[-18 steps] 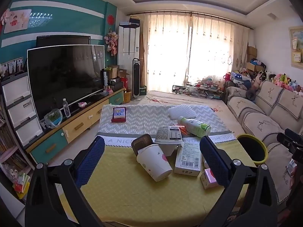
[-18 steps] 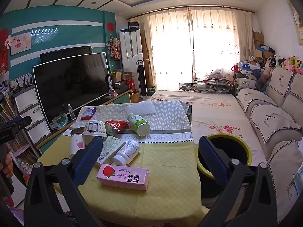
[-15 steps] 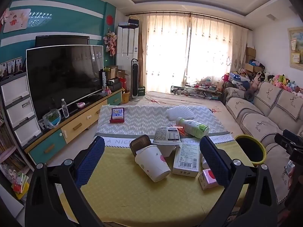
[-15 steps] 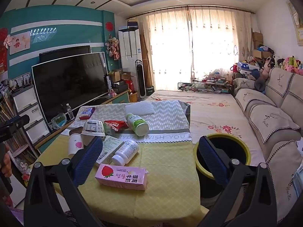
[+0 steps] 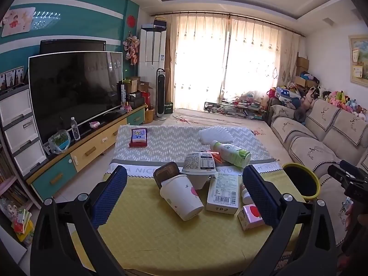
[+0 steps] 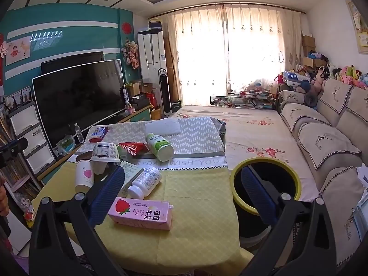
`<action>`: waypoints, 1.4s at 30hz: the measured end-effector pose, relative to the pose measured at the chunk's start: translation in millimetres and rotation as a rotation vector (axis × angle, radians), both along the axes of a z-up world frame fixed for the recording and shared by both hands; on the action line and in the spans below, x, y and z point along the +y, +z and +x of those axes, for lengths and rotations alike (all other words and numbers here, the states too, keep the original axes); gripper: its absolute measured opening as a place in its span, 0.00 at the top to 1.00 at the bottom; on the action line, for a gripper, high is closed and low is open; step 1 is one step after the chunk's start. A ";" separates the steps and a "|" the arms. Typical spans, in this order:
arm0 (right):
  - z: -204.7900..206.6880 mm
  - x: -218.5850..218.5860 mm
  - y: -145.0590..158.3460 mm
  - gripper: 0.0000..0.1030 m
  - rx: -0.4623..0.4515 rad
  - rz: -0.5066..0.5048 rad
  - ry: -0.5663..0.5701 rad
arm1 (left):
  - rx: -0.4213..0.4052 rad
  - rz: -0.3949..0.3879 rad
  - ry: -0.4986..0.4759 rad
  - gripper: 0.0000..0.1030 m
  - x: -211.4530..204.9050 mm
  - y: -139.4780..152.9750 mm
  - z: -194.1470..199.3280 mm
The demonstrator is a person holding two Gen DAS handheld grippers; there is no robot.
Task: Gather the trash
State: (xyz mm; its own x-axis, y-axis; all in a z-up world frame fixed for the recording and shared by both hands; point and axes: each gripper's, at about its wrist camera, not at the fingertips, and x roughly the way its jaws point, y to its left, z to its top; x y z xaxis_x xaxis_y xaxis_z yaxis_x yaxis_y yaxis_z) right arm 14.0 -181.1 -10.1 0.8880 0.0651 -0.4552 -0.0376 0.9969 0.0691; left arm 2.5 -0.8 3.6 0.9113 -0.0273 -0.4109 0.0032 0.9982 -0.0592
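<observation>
Trash lies on a yellow-and-grey clothed table [image 5: 147, 237]. A white paper cup [image 5: 181, 196] lies tipped over between my left gripper's [image 5: 184, 193] open fingers, beyond the tips. Beside it are a white box [image 5: 222, 193], an upturned bowl [image 5: 199, 163], a green-capped bottle [image 5: 231, 153] and a pink milk carton [image 5: 250, 216]. My right gripper [image 6: 181, 195] is open and empty above the pink milk carton [image 6: 140, 212], with a white pill bottle [image 6: 145, 182] behind. A yellow-rimmed black bin [image 6: 264, 185] stands right of the table.
A large TV [image 5: 76, 87] on a low cabinet stands to the left. A sofa [image 6: 326, 138] runs along the right. A red box [image 5: 138, 137] and white padding [image 5: 215, 135] lie on the table's far end. The other gripper's handle shows at the right edge [image 5: 349, 181].
Both views have shifted slightly; the table items sit a little further left in frame. Nothing was picked up or released.
</observation>
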 end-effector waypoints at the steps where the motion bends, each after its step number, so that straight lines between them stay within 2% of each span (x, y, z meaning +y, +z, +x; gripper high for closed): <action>1: 0.6 -0.2 -0.6 0.06 0.002 0.000 0.000 | 0.001 0.000 -0.001 0.04 0.1 0.2 0.0; 20: 3.2 0.4 -4.9 0.06 0.015 0.005 -0.006 | 0.021 0.004 -0.019 0.04 -0.6 -11.4 10.7; 42: 7.3 -3.3 -9.5 0.06 0.028 0.012 -0.008 | 0.042 0.002 -0.036 0.04 -4.8 -11.9 12.5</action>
State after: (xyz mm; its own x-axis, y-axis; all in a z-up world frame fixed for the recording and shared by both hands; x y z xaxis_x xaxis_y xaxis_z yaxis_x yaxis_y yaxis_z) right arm 21.3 -184.4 -19.6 0.8755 0.0633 -0.4791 -0.0273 0.9963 0.0818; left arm 15.0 -5.5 -8.3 0.8915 -0.0590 -0.4492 0.0366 0.9976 -0.0584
